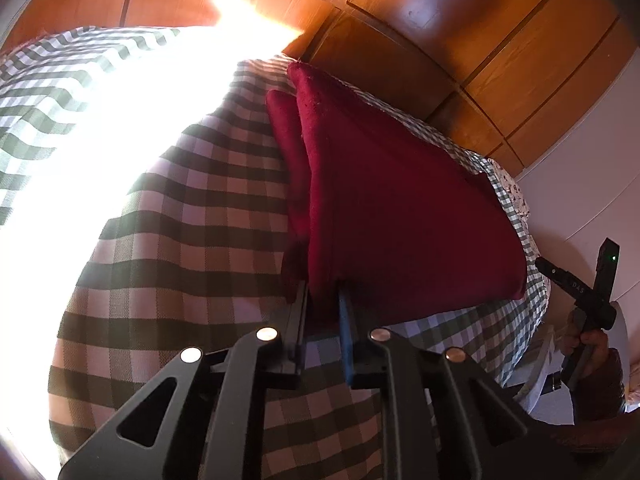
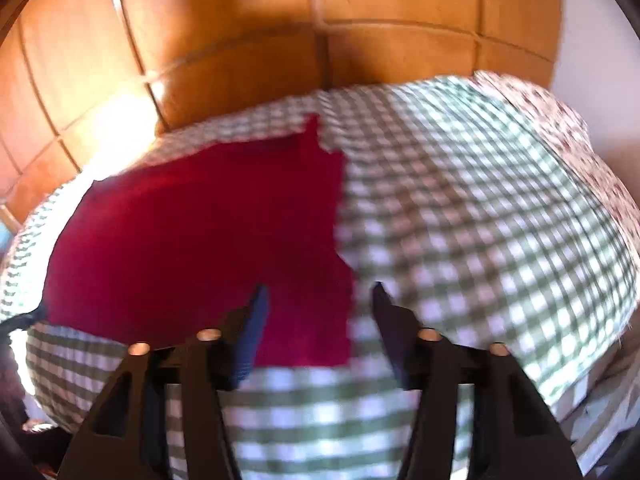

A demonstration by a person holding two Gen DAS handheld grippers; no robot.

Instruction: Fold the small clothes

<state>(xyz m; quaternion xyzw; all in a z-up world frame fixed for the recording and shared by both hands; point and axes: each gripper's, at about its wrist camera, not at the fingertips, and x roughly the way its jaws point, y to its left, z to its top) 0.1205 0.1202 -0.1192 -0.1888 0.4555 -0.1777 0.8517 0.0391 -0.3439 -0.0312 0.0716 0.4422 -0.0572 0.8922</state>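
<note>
Left tool – fingers nearly together, clamped on the near edge of the red cloth. Fabric bunches up betw. the pads and rises as a raised fold above the tips; a second, lower layer of the same cloth shows just to its left. The rest of the cloth lies on the green-and-white checked cover, which is draped over a raised surface – can't tell whether bed or desk. Strong glare washes out the cover's upper left in the left wrist view.

Right tool – fingers apart, nothing pinched. In the right wrist view (blurred) its left finger sits over the cloth's near right part, its right finger over bare checked cover; the cloth's right edge runs betw. them. Can't tell if either tip touches fabric. Here the red cloth lies mostly flat, spread to the left, w/ a small point sticking up at its far corner.

A floral-print fabric shows at the cover's far right edge. Wooden panelled doors stand behind. In the left wrist view the right tool's handle is visible at far right, gripped by a hand.
</note>
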